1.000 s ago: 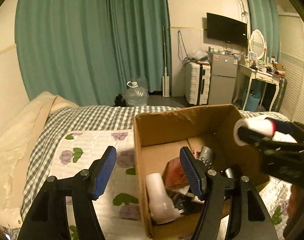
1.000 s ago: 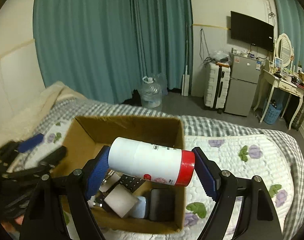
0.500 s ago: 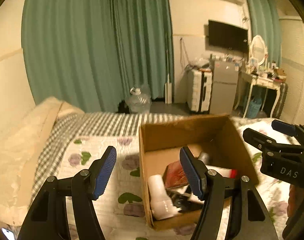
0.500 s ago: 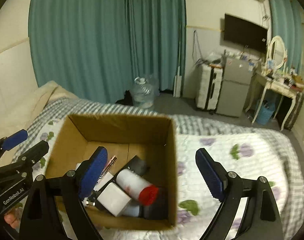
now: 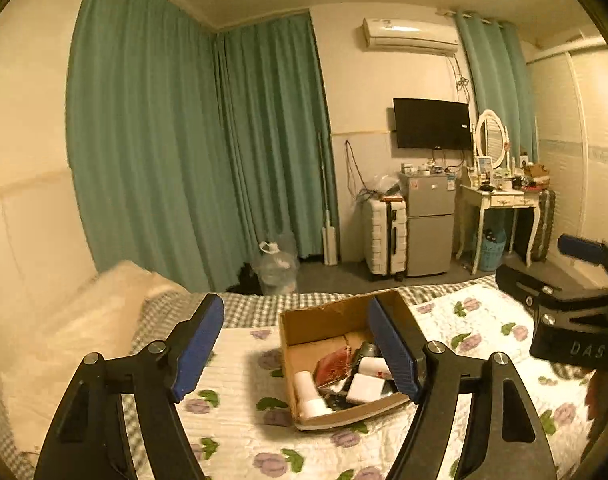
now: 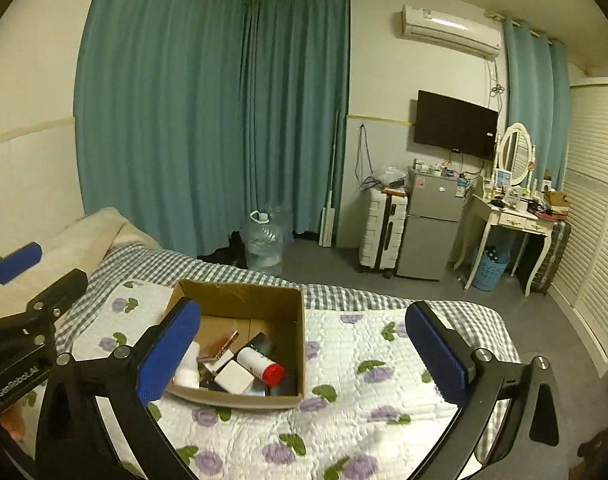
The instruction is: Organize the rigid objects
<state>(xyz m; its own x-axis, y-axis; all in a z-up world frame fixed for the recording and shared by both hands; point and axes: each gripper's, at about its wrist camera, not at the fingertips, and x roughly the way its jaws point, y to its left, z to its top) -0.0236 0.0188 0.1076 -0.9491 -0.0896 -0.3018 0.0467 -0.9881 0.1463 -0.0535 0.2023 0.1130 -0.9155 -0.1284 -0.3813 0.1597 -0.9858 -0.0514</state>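
Hovering high above the bed, the left gripper (image 5: 294, 346) and right gripper (image 6: 302, 354) both gape wide and empty; below and ahead, the open brown cardboard box (image 6: 296, 308) cradles the white red-capped cylindrical bottle (image 6: 260, 365), suggesting sorting is finished.

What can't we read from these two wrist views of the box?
- Box floor, near side: hidden by its front wall in the right wrist view.
- Box right side, left wrist view: covered by the left gripper's pad.
- White bottle: partly behind the right gripper's pad.
- Label on the red-capped bottle: too small to read.
- Dark items under the white block: too dim to identify.
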